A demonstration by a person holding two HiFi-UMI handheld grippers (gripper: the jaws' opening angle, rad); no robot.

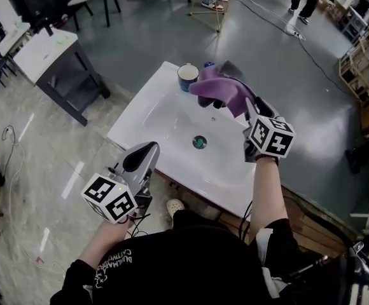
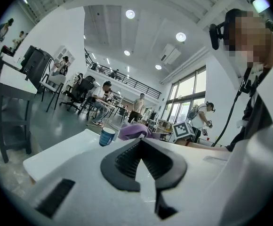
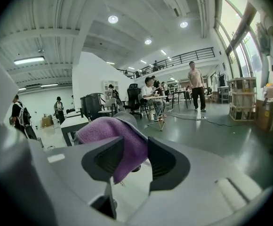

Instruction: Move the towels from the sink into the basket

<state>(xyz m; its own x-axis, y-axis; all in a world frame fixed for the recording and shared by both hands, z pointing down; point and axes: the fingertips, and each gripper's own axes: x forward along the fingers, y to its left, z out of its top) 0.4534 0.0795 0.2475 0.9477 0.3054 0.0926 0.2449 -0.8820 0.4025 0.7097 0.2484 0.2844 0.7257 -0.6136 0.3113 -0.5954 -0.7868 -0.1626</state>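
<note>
- Grey polished floor ran through an open workshop hall, with people sitting at benches far ahead of both tools.
- A white sink (image 1: 147, 110) stood just before the person, with a round drain (image 1: 200, 142) low in its basin, between the two tools.
- A purple towel (image 1: 221, 89) was draped in a heap at the sink's far edge, straight ahead of the right tool (image 1: 252, 111).
- The right gripper view showed the right tool (image 3: 135, 145) with its jaws spread wide. The towel (image 3: 107, 128) hung down between them, and the pads were not pressing on it.
- Something grey lay over the top of the towel; I could not tell whether it was cloth or a tap.
- A blue cup (image 1: 187, 76) stood upright on the sink's rim, beyond the right tool and to the left of the towel.
- The left tool (image 1: 150, 149) hovered at the sink's near edge, well apart from the towel and pointing level across the basin.
- In the left gripper view the left tool (image 2: 139, 142) had its jaw tips pressed together with nothing between them. The cup (image 2: 107, 136) and the towel (image 2: 132, 131) sat far ahead of it.
</note>
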